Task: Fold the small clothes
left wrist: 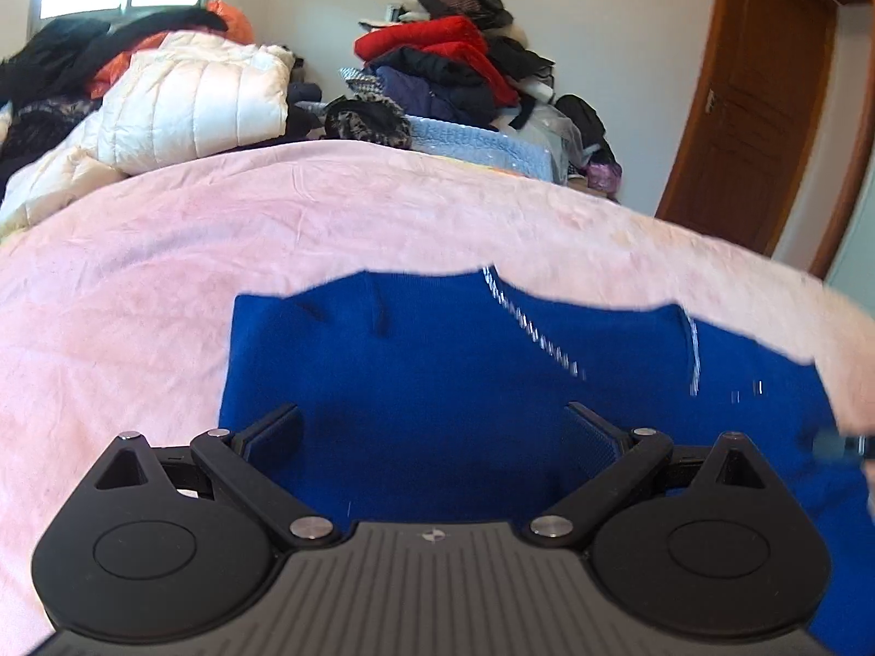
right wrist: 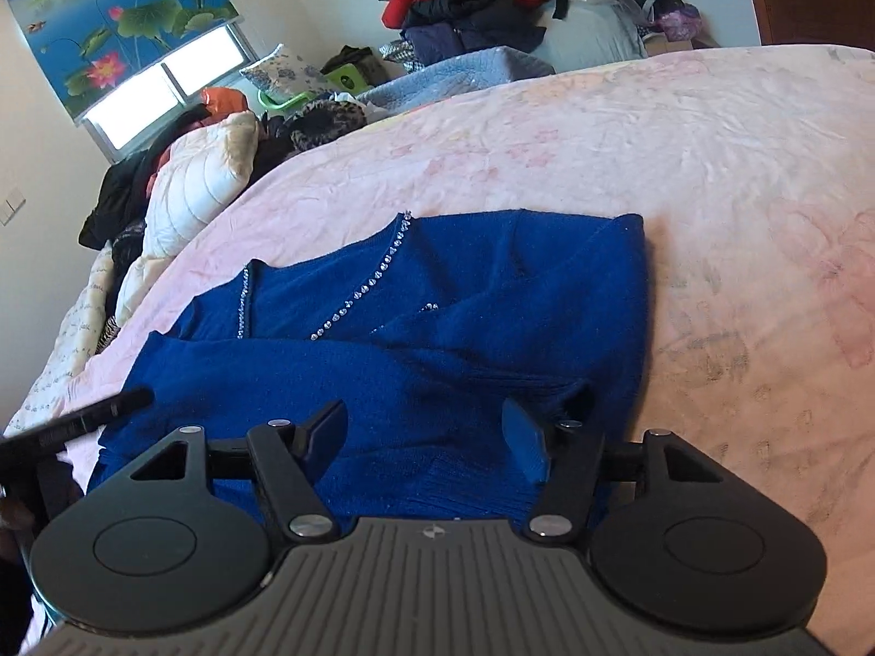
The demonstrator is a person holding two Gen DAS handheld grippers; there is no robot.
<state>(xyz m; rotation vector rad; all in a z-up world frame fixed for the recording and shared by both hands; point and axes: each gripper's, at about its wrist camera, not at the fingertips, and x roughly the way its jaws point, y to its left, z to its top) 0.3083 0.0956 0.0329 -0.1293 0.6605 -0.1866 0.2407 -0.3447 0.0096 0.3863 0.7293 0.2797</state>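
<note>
A wide bed covered with a pale pink, crinkled plush blanket [left wrist: 219, 251] fills most of both views, its surface also spreading to the right of the garment in the right wrist view [right wrist: 711, 164]. At the far edge of the blanket lies a cream quilted puffer jacket [left wrist: 197, 104], and behind it against the white wall rises a heap of red, black and navy clothes [left wrist: 443, 65]; to the right stands a brown wooden door [left wrist: 765, 93], and in the right wrist view a roller blind printed with lotus flowers [right wrist: 126, 11] hangs over the window. The task's garment, a royal blue knitted sweater with a line of small rhinestones [left wrist: 437, 372], lies spread flat on the pink blanket at its near side, directly ahead of both tools; in the right wrist view [right wrist: 415, 328] a fold of it runs across the front and the rhinestone trim slants up toward the neckline. The left gripper [left wrist: 432, 432] hovers low over the sweater with its black fingers spread wide apart, nothing between them. The right gripper [right wrist: 424, 437] is likewise spread wide over the sweater's near part; whether its blue-padded fingertips [right wrist: 525, 448] touch the knit cannot be told.
</note>
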